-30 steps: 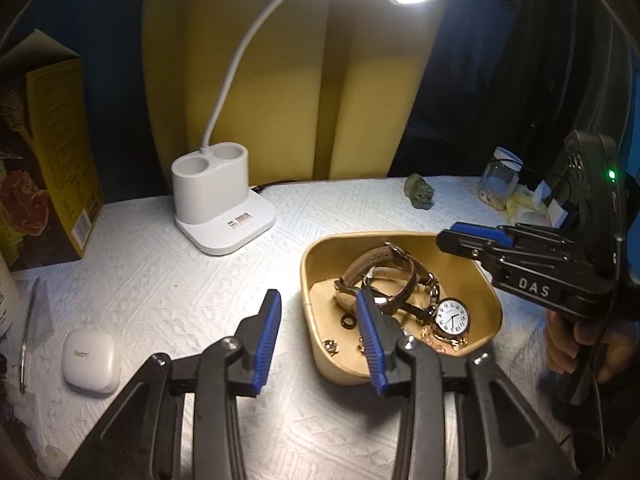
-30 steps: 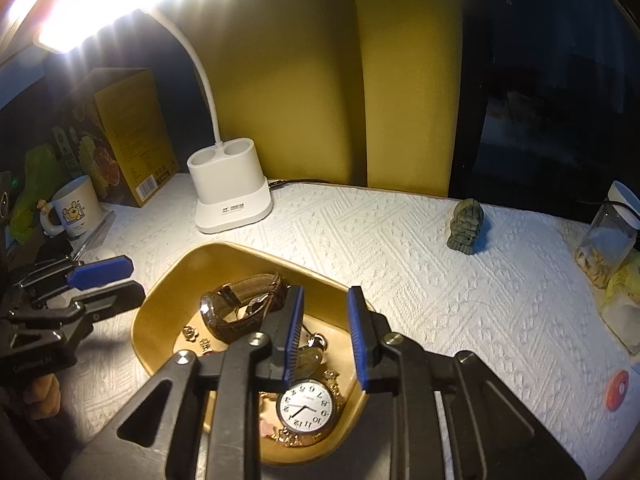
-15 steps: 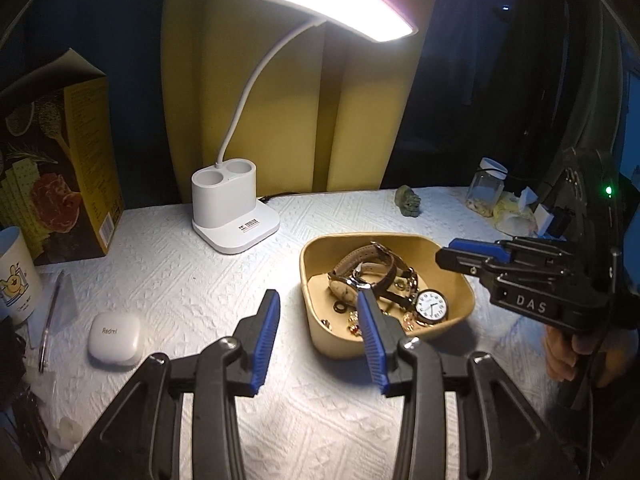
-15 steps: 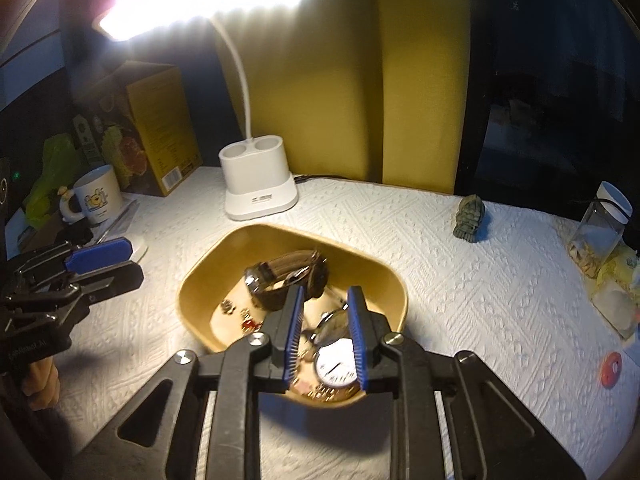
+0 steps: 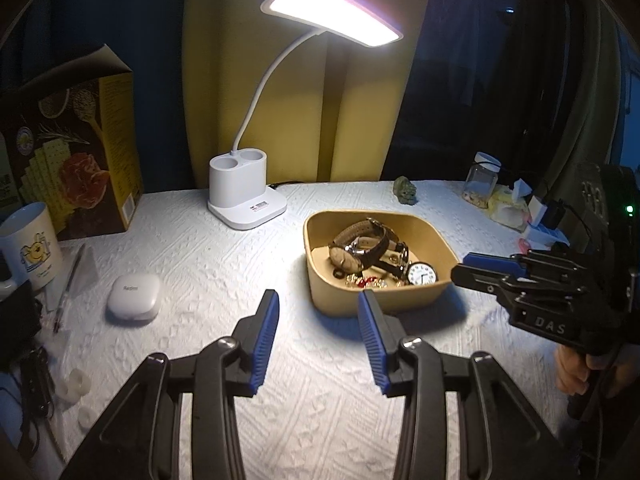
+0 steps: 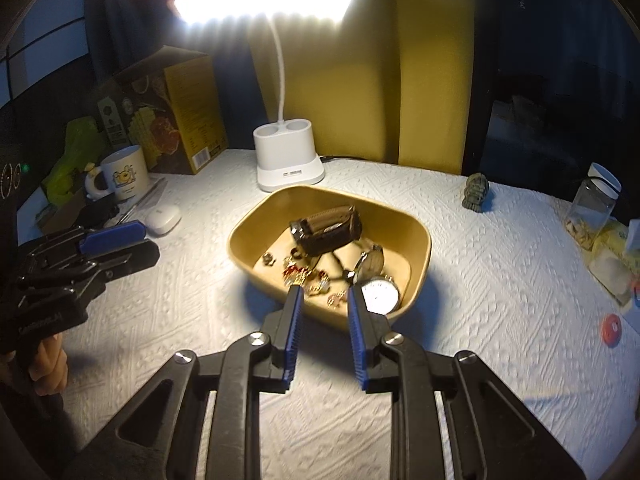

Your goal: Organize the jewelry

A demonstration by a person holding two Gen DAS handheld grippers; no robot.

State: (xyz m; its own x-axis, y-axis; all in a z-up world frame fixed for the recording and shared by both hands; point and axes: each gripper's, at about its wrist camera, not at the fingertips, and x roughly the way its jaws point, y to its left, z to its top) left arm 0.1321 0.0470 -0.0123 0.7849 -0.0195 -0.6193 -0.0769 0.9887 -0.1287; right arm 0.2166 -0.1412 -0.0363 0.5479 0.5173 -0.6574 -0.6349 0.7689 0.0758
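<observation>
Although lamp glare washes out the small trinkets (earrings or charms, cannot tell) in the tan tray (image 5: 436,236) with the leather-strap watches (image 5: 362,240), both units hover short of it, tilted down: left gripper (image 5: 318,316) parted, empty; right gripper (image 6: 322,302) narrowly parted, empty.

White textured tablecloth (image 5: 192,264), lit white desk lamp (image 5: 248,196), yellow curtain (image 5: 224,80), dark surroundings
</observation>
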